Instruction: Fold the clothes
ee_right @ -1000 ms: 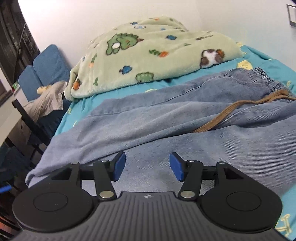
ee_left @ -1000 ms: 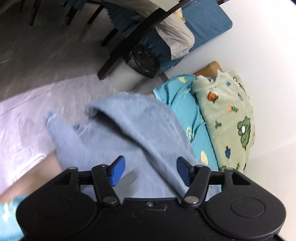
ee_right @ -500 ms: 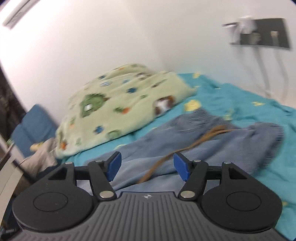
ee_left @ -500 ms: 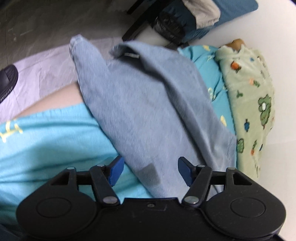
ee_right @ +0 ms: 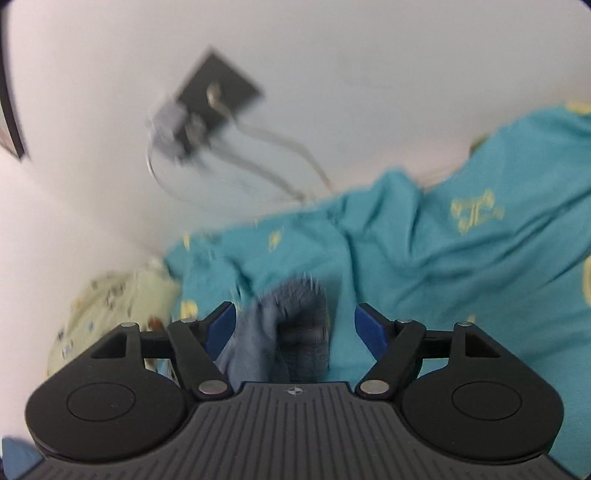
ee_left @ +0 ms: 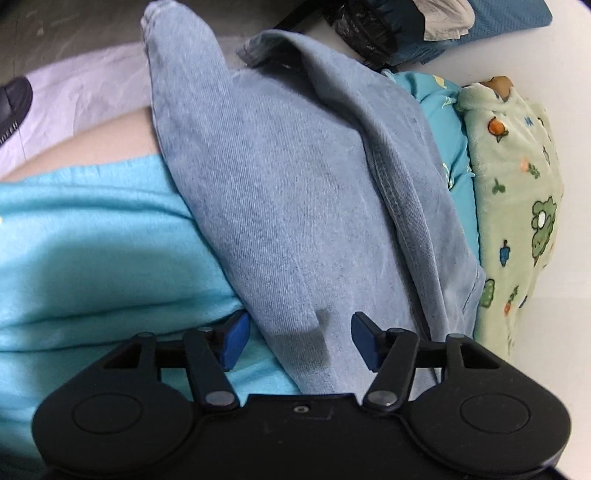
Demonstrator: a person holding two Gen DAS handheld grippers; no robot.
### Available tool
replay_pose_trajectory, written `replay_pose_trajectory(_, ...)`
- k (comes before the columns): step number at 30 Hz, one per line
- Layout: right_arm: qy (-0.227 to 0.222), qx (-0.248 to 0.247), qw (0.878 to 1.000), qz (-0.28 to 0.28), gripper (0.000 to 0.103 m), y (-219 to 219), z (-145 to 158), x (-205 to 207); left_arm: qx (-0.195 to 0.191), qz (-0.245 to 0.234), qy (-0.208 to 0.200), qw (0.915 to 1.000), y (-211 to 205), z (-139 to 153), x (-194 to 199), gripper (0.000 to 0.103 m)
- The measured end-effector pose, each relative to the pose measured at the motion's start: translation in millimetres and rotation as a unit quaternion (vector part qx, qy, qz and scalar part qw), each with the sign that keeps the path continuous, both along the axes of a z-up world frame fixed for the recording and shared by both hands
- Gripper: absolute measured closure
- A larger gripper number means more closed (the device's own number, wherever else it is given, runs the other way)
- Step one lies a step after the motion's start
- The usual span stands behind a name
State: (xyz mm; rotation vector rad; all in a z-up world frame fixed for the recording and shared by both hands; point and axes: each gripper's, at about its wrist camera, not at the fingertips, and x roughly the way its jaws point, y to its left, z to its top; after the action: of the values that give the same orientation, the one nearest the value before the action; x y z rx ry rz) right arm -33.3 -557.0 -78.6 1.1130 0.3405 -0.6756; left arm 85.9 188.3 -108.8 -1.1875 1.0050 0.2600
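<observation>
Jeans (ee_left: 303, 206) on teal bedsheet (ee_left: 92, 240), legs over bed edge. Left gripper (ee_left: 298, 341) spread above denim, view unchanged. Right gripper (ee_right: 294, 330) spread, swung toward wall; waistband between fingers, ungripped.

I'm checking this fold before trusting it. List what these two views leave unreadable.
- Left wrist view: the jeans run under the left tongs body, so the near end is hidden.
- Left wrist view: the leg hems hang off the bed; one reaches the frame's top edge.
- Right wrist view: motion blur smears the denim between the right tongs; which part it is cannot be told.
- Right wrist view: the wall plate and cables are blurred.
</observation>
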Motion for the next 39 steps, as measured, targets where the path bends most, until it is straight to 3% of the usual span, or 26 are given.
replay_pose_trajectory(10,0.022,-0.024,0.999,0.037,0.029,0,-17,45,0.016,0.014,-0.021,0.9996,-2,-4,3,0.048)
replay_pose_trajectory(13,0.029,-0.032,0.998,0.051,0.034,0,-22,60,0.017,0.015,-0.024,0.9994,-3,-5,4,0.048)
replay_pose_trajectory(18,0.033,-0.061,0.995,0.073,0.07,5,-21,78,0.009,0.029,-0.02,0.9993,-1,-5,4,0.056)
replay_pose_trajectory(21,-0.013,-0.12,0.988,0.098,0.086,16,3,74,0.004,0.036,-0.018,0.9992,1,-7,3,0.067)
replay_pose_trajectory(26,-0.109,-0.227,0.958,0.135,0.091,37,41,62,0.002,0.05,-0.015,0.9986,3,-6,0,0.087)
replay_pose_trajectory(28,-0.089,-0.211,0.965,0.127,0.092,31,34,61,0.0,0.053,-0.028,0.9982,4,-3,-2,0.098)
replay_pose_trajectory(34,-0.001,-0.123,0.988,0.091,0.092,4,3,63,0.006,0.069,-0.08,0.9944,12,26,-19,0.099)
replay_pose_trajectory(39,-0.029,-0.104,0.99,0.092,0.094,9,26,62,0.0,0.083,-0.119,0.9895,21,62,-15,0.1)
